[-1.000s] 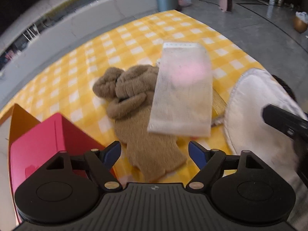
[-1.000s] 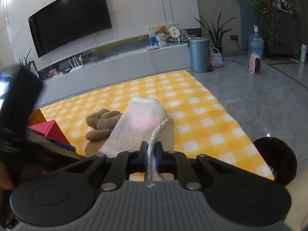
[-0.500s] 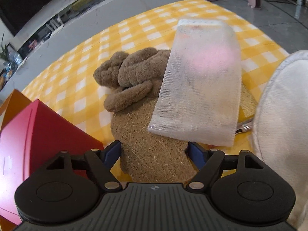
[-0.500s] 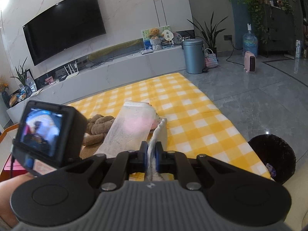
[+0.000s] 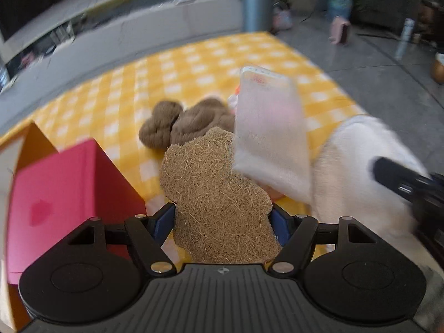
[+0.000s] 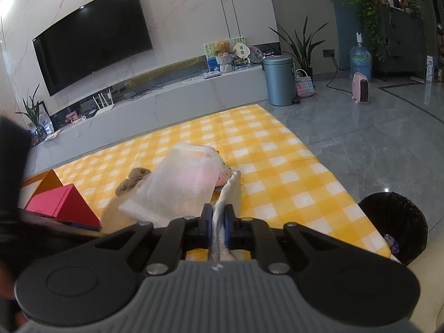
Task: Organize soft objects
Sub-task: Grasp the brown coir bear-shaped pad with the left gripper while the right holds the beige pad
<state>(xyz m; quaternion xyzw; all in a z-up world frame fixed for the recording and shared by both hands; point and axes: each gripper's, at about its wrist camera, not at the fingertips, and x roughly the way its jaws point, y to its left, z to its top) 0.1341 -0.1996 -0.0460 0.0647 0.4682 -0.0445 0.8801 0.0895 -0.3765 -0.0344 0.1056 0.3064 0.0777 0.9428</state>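
Note:
A flat brown fibre pad (image 5: 216,183) stands tilted up between the blue pads of my left gripper (image 5: 222,222). Its jaws are closing and press on the pad's two side edges. A white mesh bag (image 5: 270,127) with something pink inside leans on the pad's right shoulder. Behind them a brown plush toy (image 5: 177,125) lies on the yellow checked cloth (image 5: 194,61). My right gripper (image 6: 219,219) is shut on the edge of a white fluffy cloth (image 6: 231,191), which fills the right of the left wrist view (image 5: 358,166).
A red box (image 5: 61,188) with an orange box (image 5: 33,141) behind it stands close on the left. A black bin (image 6: 394,222) sits on the grey floor past the cloth's right edge. A low TV bench runs along the far wall.
My left gripper came forward around the fibre pad and narrowed onto it. The pad now stands raised, pushing up the near end of the mesh bag. The right gripper kept its grip.

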